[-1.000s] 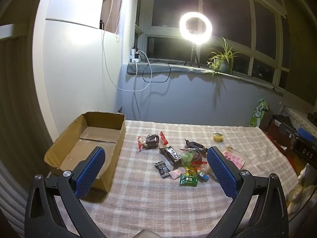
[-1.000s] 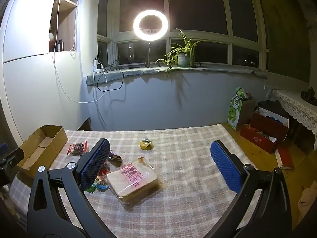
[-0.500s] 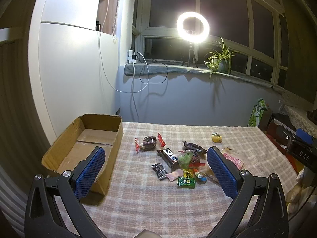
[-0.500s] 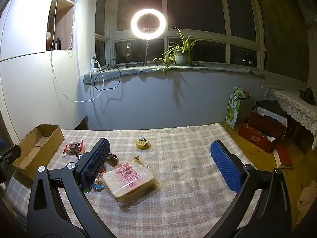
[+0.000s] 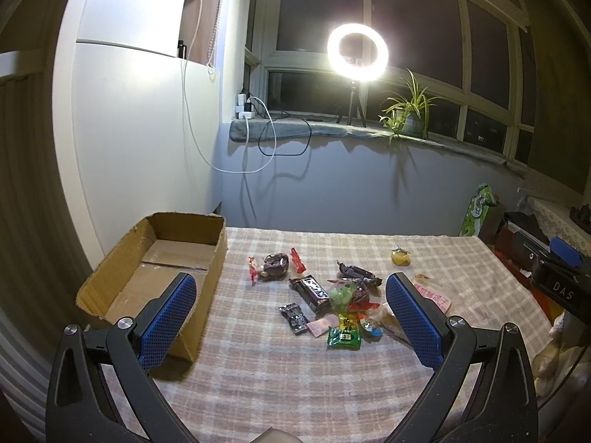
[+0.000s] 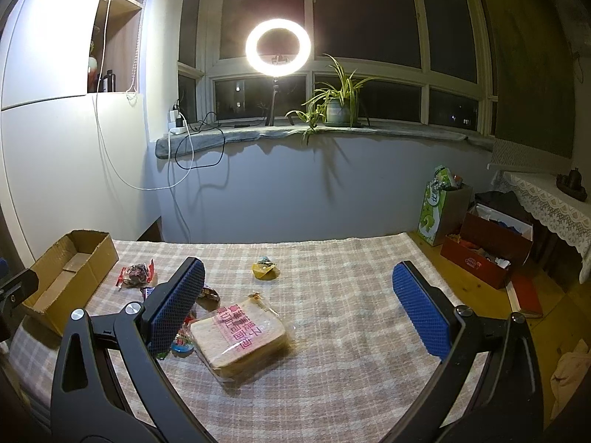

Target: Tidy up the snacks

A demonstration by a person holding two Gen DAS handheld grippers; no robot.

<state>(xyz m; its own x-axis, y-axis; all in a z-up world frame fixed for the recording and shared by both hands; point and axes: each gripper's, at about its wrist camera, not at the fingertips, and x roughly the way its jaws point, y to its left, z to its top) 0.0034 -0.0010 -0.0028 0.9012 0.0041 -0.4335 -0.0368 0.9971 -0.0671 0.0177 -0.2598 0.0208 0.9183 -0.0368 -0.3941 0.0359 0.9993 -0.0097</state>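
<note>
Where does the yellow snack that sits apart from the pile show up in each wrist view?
Left wrist: yellow snack right of centre, beyond the pile, above the right finger tip.
Right wrist: it lies near centre, beyond the bread pack.
Shared landmark: cardboard box at the table's left edge.

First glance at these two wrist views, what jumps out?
The glowing ring light on the windowsill dominates both views. On the checked tablecloth, a loose pile of snacks lies right of an empty cardboard box, and a bagged bread loaf sits nearest the right gripper. Both grippers are open, holding nothing.
</note>
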